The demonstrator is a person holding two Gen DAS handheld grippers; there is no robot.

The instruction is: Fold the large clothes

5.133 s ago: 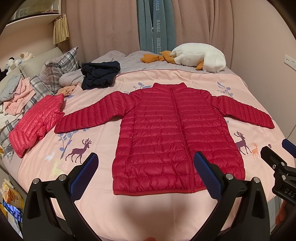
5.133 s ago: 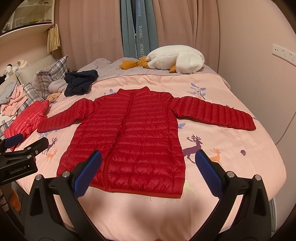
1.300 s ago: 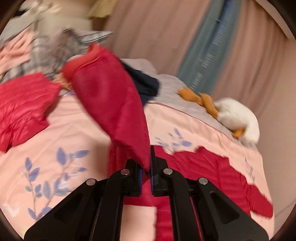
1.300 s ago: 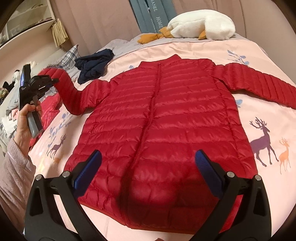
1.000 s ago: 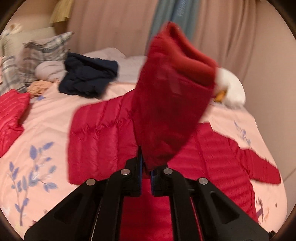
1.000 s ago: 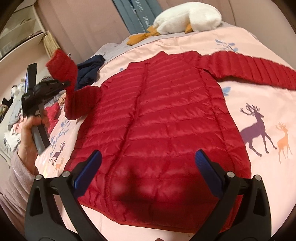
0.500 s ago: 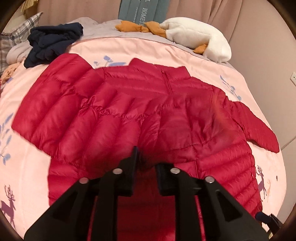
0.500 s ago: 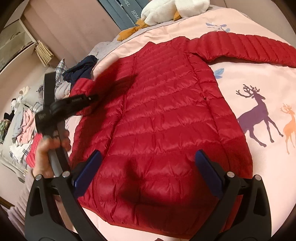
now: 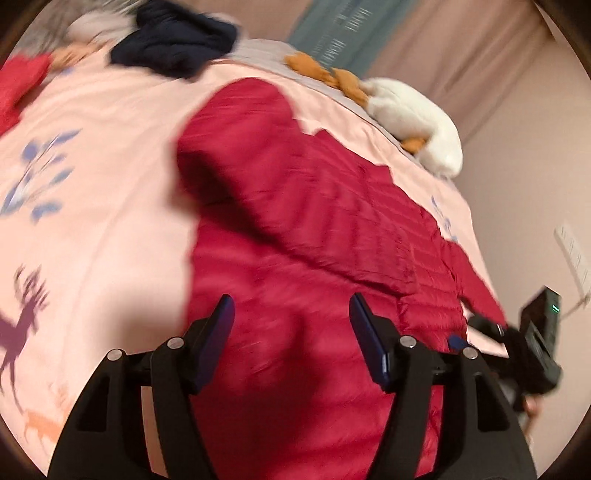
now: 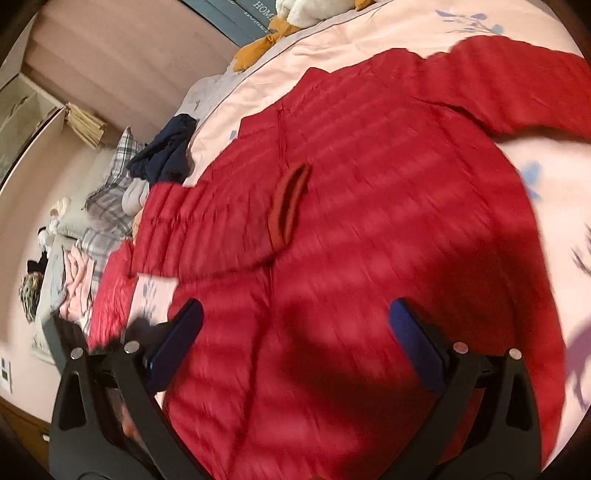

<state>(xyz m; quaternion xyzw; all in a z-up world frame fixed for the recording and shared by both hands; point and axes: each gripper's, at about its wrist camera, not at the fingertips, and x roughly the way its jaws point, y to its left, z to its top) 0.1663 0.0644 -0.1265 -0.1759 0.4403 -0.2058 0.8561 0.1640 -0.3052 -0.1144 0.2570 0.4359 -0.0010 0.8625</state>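
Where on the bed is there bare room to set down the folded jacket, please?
Bare pink sheet lies left of the red jacket, between it and the navy clothes. A smaller bare patch sits under the outstretched sleeve. The head of the bed is crowded: white plush, plaid pillows, pink clothes.

Pink deer-print bedspread (image 9: 110, 177), pinkish curtains (image 9: 461, 48), wall socket (image 9: 574, 254).

One red jacket (image 9: 314, 229), one navy garment (image 9: 177, 33), one plush goose (image 9: 410, 107), two pillows (image 10: 110, 192).
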